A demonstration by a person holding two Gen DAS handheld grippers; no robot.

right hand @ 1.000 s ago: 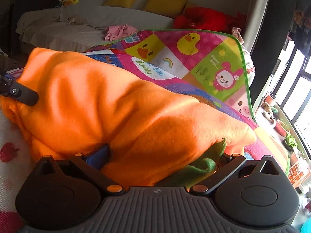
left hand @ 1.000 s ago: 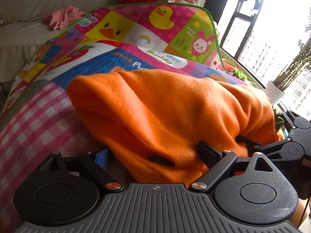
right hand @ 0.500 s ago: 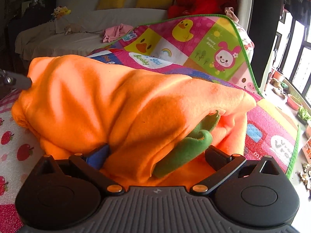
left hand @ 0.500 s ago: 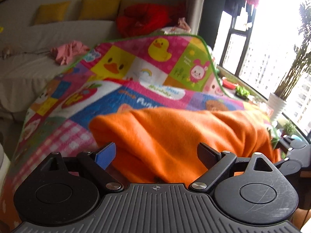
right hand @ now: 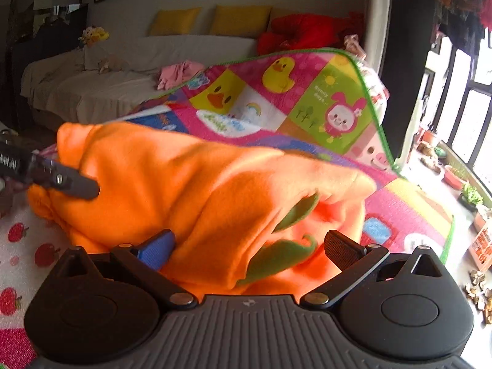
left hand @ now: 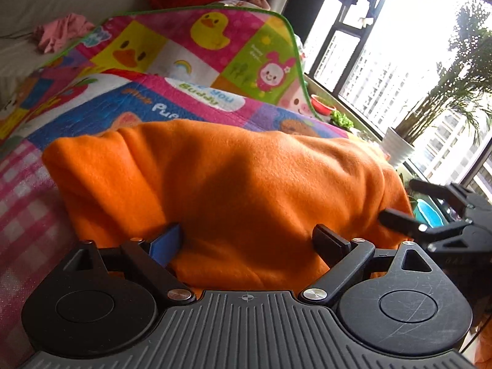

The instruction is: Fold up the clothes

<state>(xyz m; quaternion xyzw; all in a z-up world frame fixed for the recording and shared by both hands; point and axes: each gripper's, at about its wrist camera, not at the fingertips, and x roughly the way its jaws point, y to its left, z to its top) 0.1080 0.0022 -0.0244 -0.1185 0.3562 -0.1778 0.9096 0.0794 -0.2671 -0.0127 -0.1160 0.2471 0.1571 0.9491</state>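
An orange fleece garment [left hand: 233, 184] with green trim [right hand: 276, 258] lies bunched on a colourful cartoon play mat [left hand: 172, 61]. My left gripper [left hand: 249, 240] is open, its fingers set wide apart against the near edge of the garment. My right gripper [right hand: 249, 246] is also open, with the garment's orange and green folds lying between its fingers. In the left wrist view the right gripper [left hand: 430, 224] shows at the garment's right end. In the right wrist view the left gripper's finger [right hand: 70, 184] shows at the garment's left end.
A white sofa [right hand: 101, 86] with yellow cushions, a red blanket and a pink cloth [right hand: 178, 73] stands behind the mat. Windows and a potted plant [left hand: 399, 150] are to the right. Small items lie on the floor [right hand: 479, 289] at right.
Both grippers' jaws have opened from their hold on the garment. The garment has dropped lower onto the mat and both cameras have shifted.
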